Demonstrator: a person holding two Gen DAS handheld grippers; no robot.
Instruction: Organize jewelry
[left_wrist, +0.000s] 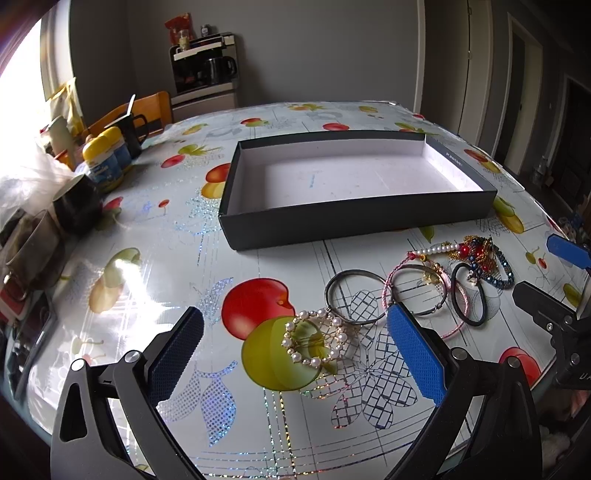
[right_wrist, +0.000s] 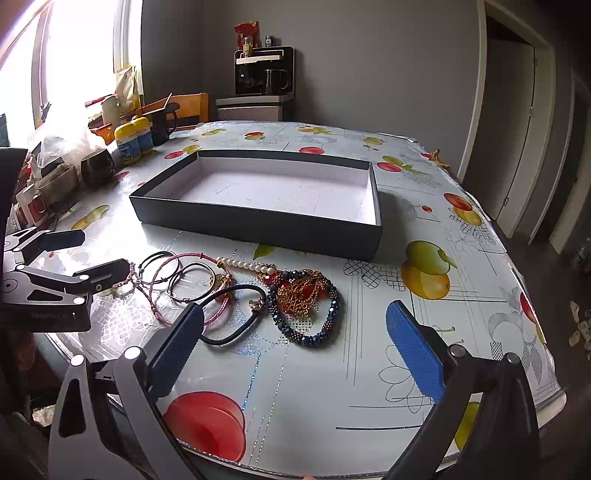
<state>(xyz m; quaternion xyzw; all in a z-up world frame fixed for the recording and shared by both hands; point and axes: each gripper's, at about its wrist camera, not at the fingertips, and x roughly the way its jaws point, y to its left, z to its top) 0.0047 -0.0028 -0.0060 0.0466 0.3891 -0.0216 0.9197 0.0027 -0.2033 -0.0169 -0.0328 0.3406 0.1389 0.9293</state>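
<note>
- Far off to the left of both grippers, at the table's window-side edge, stand dark mugs (right_wrist: 98, 168), yellow-capped jars (right_wrist: 133, 142) and a black pitcher (right_wrist: 162, 123), with a wooden chair (right_wrist: 190, 107) behind them.
- The left gripper (left_wrist: 295, 338) hangs low over the fruit-print tablecloth (left_wrist: 147, 229), its blue-padded fingers spread wide with nothing held.
- Between those spread fingers lies a pearl ring bracelet (left_wrist: 316, 341), resting on the cloth over a printed green and red fruit.
- Straight ahead of the left gripper, beyond the bracelets, sits the shallow dark box (left_wrist: 354, 218) with its white inside facing up and nothing in it.
- Just past the left gripper's right finger lie two thin metal bangles (left_wrist: 354, 297), a pink cord bracelet (left_wrist: 424, 295) and a black hair tie (left_wrist: 469, 295), overlapping one another.
- Further right in that heap are a short pearl strand (left_wrist: 437, 251), a gold chain tangle with red beads (left_wrist: 476, 253) and a dark blue beaded bracelet (left_wrist: 504, 273).
- The right gripper (right_wrist: 295, 326) hovers above the table's near edge, fingers likewise wide apart and holding nothing.
- From its view the blue beaded bracelet lies just ahead between its fingers, the hair tie reaches beside its left finger, and the box lies beyond the heap, slightly to the left.
</note>
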